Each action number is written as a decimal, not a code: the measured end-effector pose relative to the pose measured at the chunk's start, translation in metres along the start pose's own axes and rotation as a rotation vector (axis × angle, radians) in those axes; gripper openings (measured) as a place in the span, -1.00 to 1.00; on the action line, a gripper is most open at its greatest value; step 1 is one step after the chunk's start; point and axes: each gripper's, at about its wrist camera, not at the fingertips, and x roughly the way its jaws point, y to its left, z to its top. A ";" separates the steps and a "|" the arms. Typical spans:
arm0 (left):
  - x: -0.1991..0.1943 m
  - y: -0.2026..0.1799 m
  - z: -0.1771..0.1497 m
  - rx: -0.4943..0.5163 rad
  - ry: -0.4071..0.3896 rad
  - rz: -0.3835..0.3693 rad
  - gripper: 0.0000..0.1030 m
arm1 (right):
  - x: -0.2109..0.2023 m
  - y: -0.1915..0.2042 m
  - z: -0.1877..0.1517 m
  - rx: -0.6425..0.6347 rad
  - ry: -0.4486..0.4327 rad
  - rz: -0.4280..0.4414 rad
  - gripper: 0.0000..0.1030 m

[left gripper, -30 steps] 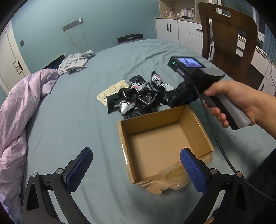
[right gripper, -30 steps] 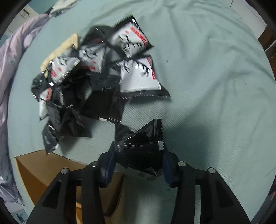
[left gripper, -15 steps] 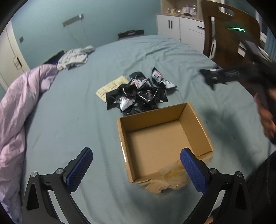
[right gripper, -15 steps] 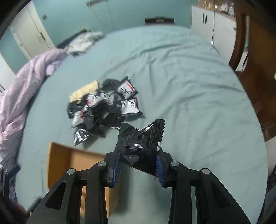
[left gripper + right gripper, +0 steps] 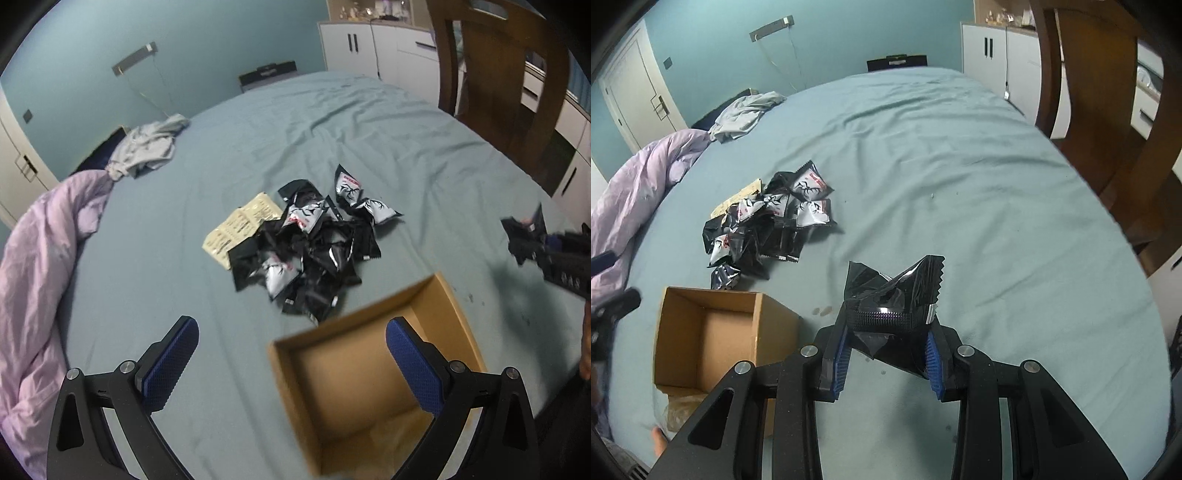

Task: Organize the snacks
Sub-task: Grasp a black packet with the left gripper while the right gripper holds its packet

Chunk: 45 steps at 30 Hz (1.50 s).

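A heap of black and white snack packets (image 5: 314, 243) (image 5: 768, 229) lies mid-bed on the blue sheet, over a beige cracker pack (image 5: 240, 225). An open, empty cardboard box (image 5: 373, 373) (image 5: 705, 336) sits just in front of the heap. My right gripper (image 5: 886, 339) is shut on a black snack packet (image 5: 894, 299), held in the air to the right of the box; it also shows at the right edge of the left wrist view (image 5: 532, 240). My left gripper (image 5: 291, 354) stands open and holds nothing, its right finger over the box's near side.
A lilac duvet (image 5: 40, 266) is bunched along the left side of the bed, with a grey garment (image 5: 147, 147) beyond it. A wooden chair (image 5: 506, 74) and white cabinets (image 5: 373, 48) stand at the far right. Crumpled plastic (image 5: 679, 417) lies at the box's near edge.
The right gripper lifted a black packet off the heap and carried it up and right, away from the pile. The left gripper moved toward the heap, so the box now sits lower in its view.
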 end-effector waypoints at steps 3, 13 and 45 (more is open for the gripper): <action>0.028 0.005 0.017 -0.024 0.054 -0.011 1.00 | 0.013 -0.003 0.000 0.040 0.027 0.035 -0.36; 0.112 0.016 0.046 -0.013 0.218 0.035 1.00 | 0.028 0.001 0.014 -0.020 0.012 0.038 -0.36; 0.073 -0.020 0.051 -0.011 0.255 -0.138 -0.05 | 0.037 0.015 0.007 -0.073 0.017 0.052 -0.36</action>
